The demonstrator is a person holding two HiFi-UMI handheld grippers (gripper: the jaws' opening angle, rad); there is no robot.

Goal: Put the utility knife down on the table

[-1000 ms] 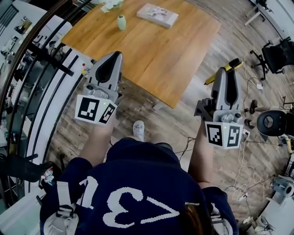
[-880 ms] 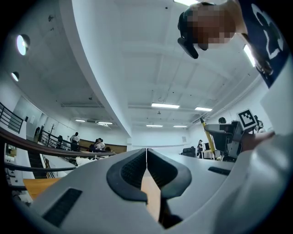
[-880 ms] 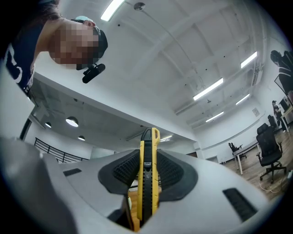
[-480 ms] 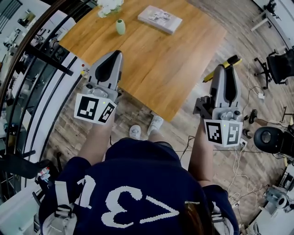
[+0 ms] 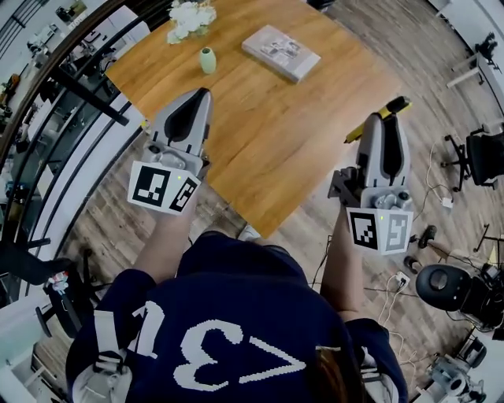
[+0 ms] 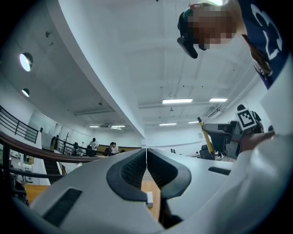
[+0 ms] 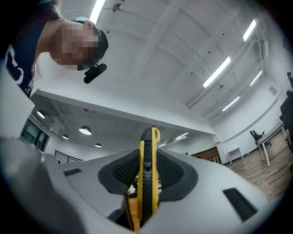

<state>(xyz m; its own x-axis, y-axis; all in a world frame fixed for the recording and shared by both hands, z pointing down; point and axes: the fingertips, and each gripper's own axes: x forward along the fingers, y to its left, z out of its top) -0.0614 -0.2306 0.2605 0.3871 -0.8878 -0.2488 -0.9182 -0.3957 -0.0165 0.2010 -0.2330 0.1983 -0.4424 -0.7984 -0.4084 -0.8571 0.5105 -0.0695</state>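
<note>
A yellow and black utility knife [image 7: 148, 176] stands clamped between the jaws of my right gripper [image 7: 149, 171], its tip poking above them. In the head view the knife [image 5: 387, 112] juts out past the right gripper [image 5: 383, 130], over the right edge of the wooden table [image 5: 260, 102]. My left gripper [image 5: 191, 108] hovers over the table's near left edge; its jaws [image 6: 146, 169] are pressed together with nothing between them.
On the table's far side lie a grey book [image 5: 281, 53], a small green vase [image 5: 207, 60] and white flowers [image 5: 189, 17]. A railing [image 5: 47, 110] runs along the left. An office chair [image 5: 484, 153] and cables sit on the wooden floor at the right.
The person has stepped closer to the table. Both grippers now reach over the tabletop's near edges; the knife stays held in the right gripper.
</note>
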